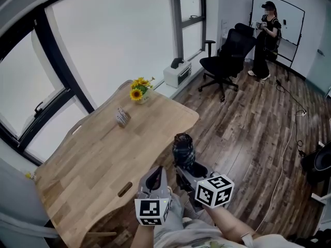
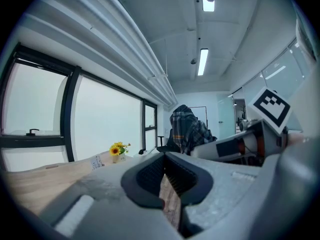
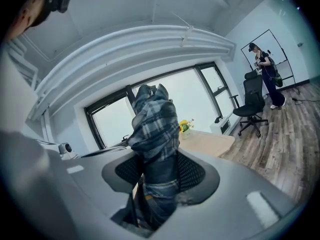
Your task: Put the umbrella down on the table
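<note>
A folded plaid umbrella [image 1: 183, 150] stands upright in my right gripper [image 1: 184, 168], whose jaws are shut on its lower part. It hangs over the wood floor, just off the near right edge of the wooden table [image 1: 93, 159]. In the right gripper view the umbrella [image 3: 155, 129] fills the space between the pads of the right gripper [image 3: 160, 176], with the table [image 3: 210, 141] behind it. My left gripper [image 1: 154, 177] is close beside it on the left, shut and holding nothing. From the left gripper [image 2: 164, 181] the umbrella [image 2: 189, 129] shows ahead to the right.
A pot of sunflowers [image 1: 138, 93] and a small card stand [image 1: 122, 117] sit at the table's far end. A white device [image 1: 177, 74] rests by the window. A black office chair [image 1: 227, 61] and a standing person [image 1: 266, 37] are farther back. Cables [image 1: 289, 138] cross the floor at right.
</note>
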Tool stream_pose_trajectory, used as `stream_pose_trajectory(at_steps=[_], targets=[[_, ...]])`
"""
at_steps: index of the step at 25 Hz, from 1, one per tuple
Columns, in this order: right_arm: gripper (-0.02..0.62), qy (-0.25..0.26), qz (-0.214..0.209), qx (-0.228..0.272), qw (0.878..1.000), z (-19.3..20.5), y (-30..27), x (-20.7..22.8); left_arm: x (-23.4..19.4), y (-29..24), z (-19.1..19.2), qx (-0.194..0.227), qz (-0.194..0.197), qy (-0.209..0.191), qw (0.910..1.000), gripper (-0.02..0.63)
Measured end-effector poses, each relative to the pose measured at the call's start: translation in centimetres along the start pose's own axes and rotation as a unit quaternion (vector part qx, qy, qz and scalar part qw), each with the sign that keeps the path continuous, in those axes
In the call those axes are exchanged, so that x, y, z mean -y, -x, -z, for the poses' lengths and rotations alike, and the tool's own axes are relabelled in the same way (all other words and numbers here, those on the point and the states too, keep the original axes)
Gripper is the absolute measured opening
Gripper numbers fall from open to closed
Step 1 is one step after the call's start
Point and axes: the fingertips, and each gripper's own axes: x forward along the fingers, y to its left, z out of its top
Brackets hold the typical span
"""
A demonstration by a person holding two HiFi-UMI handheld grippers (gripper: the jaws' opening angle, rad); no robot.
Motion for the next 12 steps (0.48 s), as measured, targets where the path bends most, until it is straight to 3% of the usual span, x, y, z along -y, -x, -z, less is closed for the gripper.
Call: stream_pose_trajectory(at_steps=[12], targets=[[0.188,-0.005,-0.006,-0.021,1.0,-2.2,-9.1,1.7,-7.6,-6.2,0.0,-0.005,-0.019,0.013,0.9997,0.005]])
